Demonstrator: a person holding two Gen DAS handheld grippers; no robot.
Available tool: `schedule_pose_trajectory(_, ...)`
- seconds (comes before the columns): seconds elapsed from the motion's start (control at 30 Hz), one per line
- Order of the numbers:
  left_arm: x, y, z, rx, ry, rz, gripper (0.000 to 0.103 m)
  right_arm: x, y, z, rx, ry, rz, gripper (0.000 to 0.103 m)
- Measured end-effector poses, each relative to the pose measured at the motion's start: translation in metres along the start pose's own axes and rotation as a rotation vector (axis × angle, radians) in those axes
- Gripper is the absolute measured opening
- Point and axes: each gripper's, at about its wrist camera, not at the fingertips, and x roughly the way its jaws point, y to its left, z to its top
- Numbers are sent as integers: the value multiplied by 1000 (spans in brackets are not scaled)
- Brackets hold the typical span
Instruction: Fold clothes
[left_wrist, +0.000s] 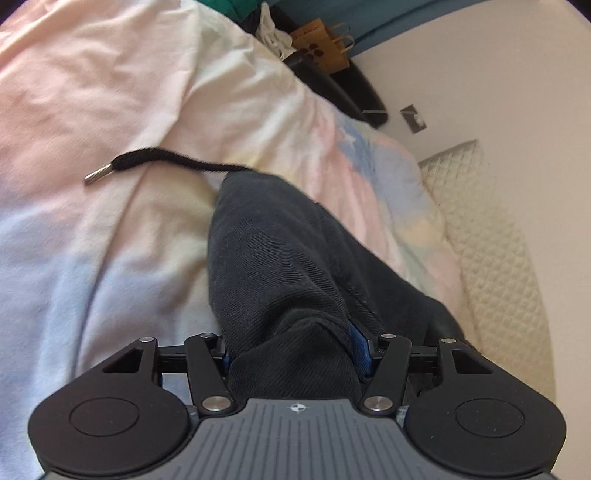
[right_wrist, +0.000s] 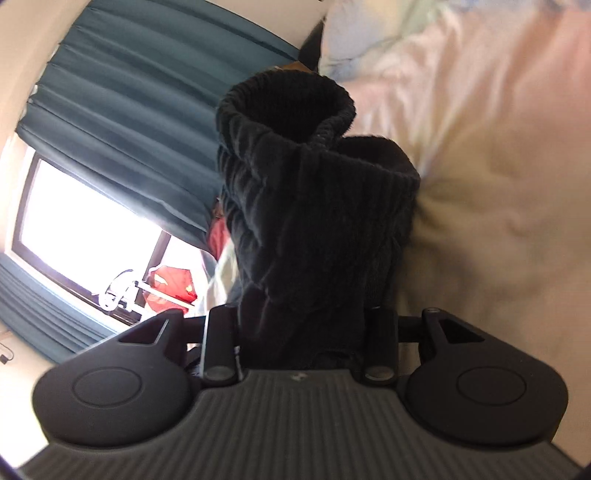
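Note:
A black garment (left_wrist: 280, 258) lies over a pastel bedspread (left_wrist: 110, 110). My left gripper (left_wrist: 295, 354) is shut on a bunched fold of it; the cloth covers the fingers, and only a blue pad (left_wrist: 359, 347) shows. A black drawstring with a metal tip (left_wrist: 96, 176) trails left from the garment. My right gripper (right_wrist: 303, 332) is shut on the garment's ribbed cuffs (right_wrist: 295, 177), which stand up in two open rolls. Its fingers are hidden in the cloth.
A quilted cream pillow or mattress edge (left_wrist: 491, 258) lies at the right by a white wall (left_wrist: 498, 66). A brown paper bag (left_wrist: 325, 48) stands behind the bed. Teal curtains (right_wrist: 122, 110), a bright window (right_wrist: 74, 221) and red items (right_wrist: 173, 284) show in the right wrist view.

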Motion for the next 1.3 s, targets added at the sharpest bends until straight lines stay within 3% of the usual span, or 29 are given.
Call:
schedule_pose_trajectory(0.1, -4, 3, -12, 37, -4, 43, 73, -2, -22, -16, 34, 14, -19, 57)
schedule_pose_trajectory(0.2, -19, -18, -15, 81, -17, 115, 73, -13, -22, -10, 72, 43, -50, 60)
schedule_pose_trajectory(0.3, -55, -53, -19, 164, -30, 170, 80, -48, 7, -1, -29, 20, -166, 60)
schedule_pose_trajectory(0.37, -81, -80, -26, 231, -49, 188, 82, -79, 25, 0, -81, -13, -194, 60)
schedule_pose_trajectory(0.57, -161, -166, -62, 440, -136, 221, 91, -148, 78, -5, -251, -58, -214, 60)
schedule_pose_trajectory(0.7, -207, -205, -96, 516, -185, 213, 101, -191, 123, -9, -353, -86, -200, 61)
schedule_pose_trajectory(0.8, -241, -229, -127, 558, -199, 195, 103, -230, 161, -20, -419, -105, -210, 62)
schedule_pose_trajectory(0.83, -251, -234, -137, 564, -203, 194, 103, -241, 172, -24, -440, -111, -204, 62)
schedule_pose_trajectory(0.9, -269, -241, -155, 571, -216, 199, 103, -264, 191, -36, -476, -126, -189, 78)
schedule_pose_trajectory(1.03, -300, -245, -190, 591, -250, 191, 103, -297, 220, -67, -570, -190, -185, 95)
schedule_pose_trajectory(1.3, -349, -238, -271, 676, -380, 333, 103, -329, 238, -131, -685, -258, -224, 96)
